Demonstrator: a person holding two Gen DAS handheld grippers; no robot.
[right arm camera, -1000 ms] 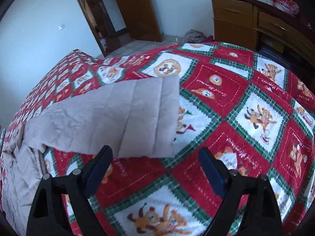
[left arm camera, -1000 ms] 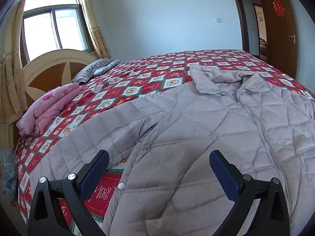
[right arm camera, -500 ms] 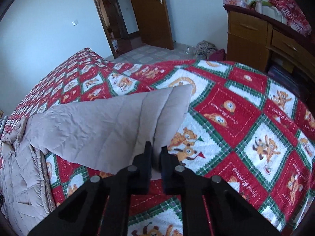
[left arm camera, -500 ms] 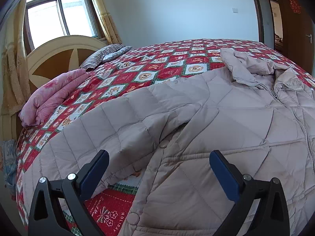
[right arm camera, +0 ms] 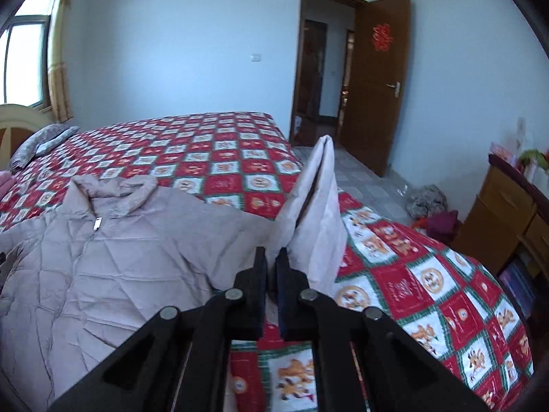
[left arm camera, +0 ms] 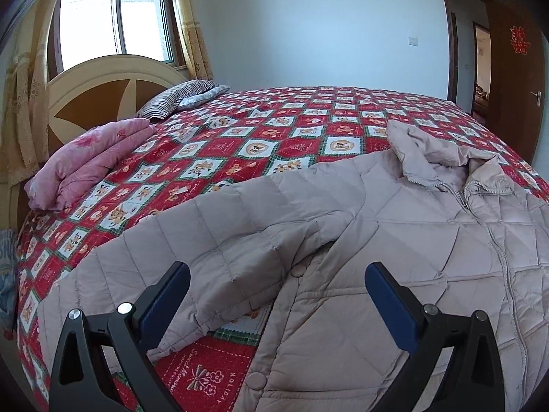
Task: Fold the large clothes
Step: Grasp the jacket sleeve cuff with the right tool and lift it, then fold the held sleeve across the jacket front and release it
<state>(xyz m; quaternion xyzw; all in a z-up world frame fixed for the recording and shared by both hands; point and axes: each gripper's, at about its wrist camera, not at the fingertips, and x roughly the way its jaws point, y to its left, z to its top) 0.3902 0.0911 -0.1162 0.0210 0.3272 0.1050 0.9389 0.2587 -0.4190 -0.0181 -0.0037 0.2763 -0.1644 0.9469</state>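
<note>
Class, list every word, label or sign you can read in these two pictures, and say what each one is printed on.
"HOLIDAY": on a red square of the bedspread, between the left gripper fingers.
Smaller curved words above that square's flower motif: too small to read surely.
Red paper sign on the door: a Chinese double-happiness character, not lettered words.
Jacket, its sleeve in the right gripper: no text seen.

The left claw (left arm camera: 276, 288) has two matte black angular arms with triangular cut-outs, round silver screws at the joints and flat blue pads (left arm camera: 164, 295) on the inner faces. The right claw (right arm camera: 271, 267) is the same build: black arms, silver screws, dark pads.
</note>
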